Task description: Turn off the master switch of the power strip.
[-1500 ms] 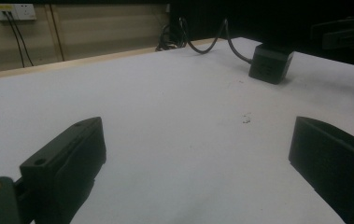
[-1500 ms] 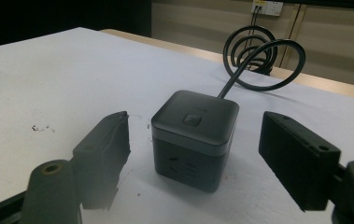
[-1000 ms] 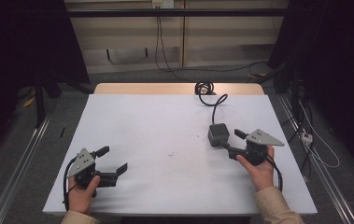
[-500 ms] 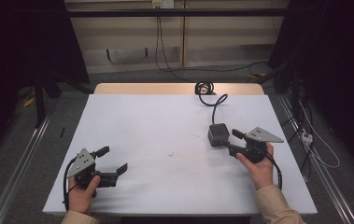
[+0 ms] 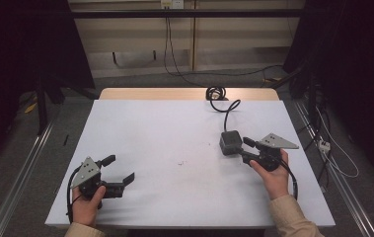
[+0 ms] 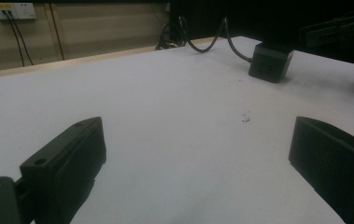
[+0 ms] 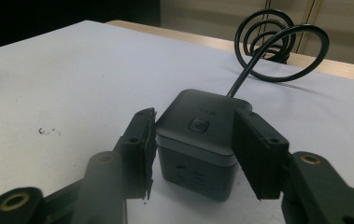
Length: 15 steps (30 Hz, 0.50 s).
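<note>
A black power cube [image 5: 230, 142] with a button on top [image 7: 199, 125] stands on the white table [image 5: 174, 128] at the right. Its black cable [image 5: 229, 109] runs back to a coil [image 7: 270, 39] at the far edge. My right gripper [image 5: 246, 149] is at the cube's near side. In the right gripper view, the two jaws of the right gripper [image 7: 194, 135] press against the cube's left and right front corners. My left gripper [image 5: 120, 170] rests low at the front left, wide open, with bare table between the jaws. The cube [image 6: 270, 62] lies far ahead of it.
A small dark speck [image 5: 179, 163] marks the table's middle. A wooden strip [image 5: 174, 94] runs along the far edge. Cables and a power strip [image 5: 324, 145] lie on the floor to the right, and metal rails [image 5: 21, 168] run along the left.
The right gripper has edged slightly toward the cube. The left hand and its gripper have barely moved.
</note>
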Available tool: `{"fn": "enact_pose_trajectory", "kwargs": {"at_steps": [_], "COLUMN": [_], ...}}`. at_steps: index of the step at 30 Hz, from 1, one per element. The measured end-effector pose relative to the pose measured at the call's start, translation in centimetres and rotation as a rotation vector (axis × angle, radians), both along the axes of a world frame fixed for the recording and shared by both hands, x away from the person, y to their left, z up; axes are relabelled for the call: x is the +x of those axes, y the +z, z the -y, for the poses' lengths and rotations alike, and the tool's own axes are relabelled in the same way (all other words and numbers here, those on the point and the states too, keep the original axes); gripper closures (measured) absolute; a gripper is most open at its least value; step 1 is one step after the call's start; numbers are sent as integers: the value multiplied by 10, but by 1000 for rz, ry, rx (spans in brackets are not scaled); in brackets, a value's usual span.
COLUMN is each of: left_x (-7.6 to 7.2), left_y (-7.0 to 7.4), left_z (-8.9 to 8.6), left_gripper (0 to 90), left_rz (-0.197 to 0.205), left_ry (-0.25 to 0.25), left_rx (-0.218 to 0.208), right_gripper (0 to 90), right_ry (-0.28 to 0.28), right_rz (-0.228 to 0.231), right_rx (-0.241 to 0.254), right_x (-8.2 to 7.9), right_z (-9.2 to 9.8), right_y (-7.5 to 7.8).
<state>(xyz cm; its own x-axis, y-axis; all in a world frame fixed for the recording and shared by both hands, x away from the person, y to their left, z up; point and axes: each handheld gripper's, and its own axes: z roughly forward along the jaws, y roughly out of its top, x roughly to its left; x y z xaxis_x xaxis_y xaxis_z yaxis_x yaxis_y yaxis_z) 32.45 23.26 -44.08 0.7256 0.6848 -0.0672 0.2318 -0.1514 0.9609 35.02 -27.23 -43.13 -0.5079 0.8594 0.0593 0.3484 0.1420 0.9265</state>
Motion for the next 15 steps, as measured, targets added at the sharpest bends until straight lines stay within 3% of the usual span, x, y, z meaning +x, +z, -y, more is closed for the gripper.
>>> {"fn": "enact_pose_trajectory", "kwargs": {"at_steps": [15], "left_x": [0], "left_y": [-1], "left_z": [1], "left_gripper": [37], "left_rz": [-8], "left_ry": [-1], "left_rx": [-2], "right_gripper": [658], "right_ry": [22], "right_rz": [-26], "right_rx": [29], "right_x": [8], "right_z": [-5], "right_y": [3]}}
